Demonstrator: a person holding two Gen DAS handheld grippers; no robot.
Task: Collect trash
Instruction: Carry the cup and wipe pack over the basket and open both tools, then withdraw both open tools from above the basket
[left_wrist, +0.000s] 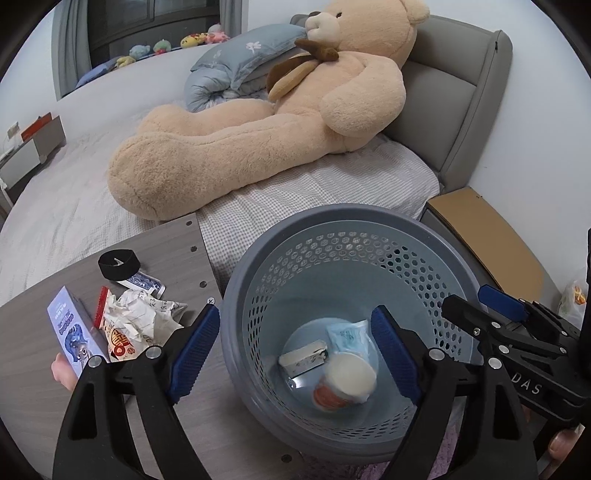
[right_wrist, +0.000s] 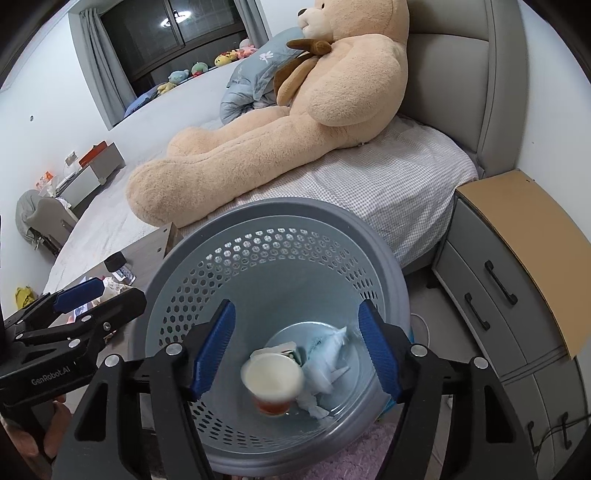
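1. Already in the perforated grey bin (left_wrist: 343, 236): a paper cup (left_wrist: 347, 380) lying on its side, a small flat white box (left_wrist: 304, 360) and a pale blue wrapper (left_wrist: 347, 334), all on the bottom.
2. In the right wrist view, same bin (right_wrist: 280, 214) seen from above; cup (right_wrist: 273, 384) blurred there, perhaps only just dropped, though hard to tell.
3. Left gripper (left_wrist: 295, 350) above the bin mouth, blue pads spread wide apart, nothing between them.
4. Right gripper (right_wrist: 295, 350) also over the bin, fingers wide apart and empty.
5. Left on the wooden table (left_wrist: 166, 243), just beside the bin: crumpled white paper (left_wrist: 142, 317), a red-and-white snack wrapper (left_wrist: 118, 341) and a light purple carton (left_wrist: 72, 332).
6. Also there: a black band (left_wrist: 119, 263) and a blue patterned card pack (left_wrist: 146, 284), possibly not trash.
7. Judged roughly half done; crumpled paper and wrapper the likely next picks.
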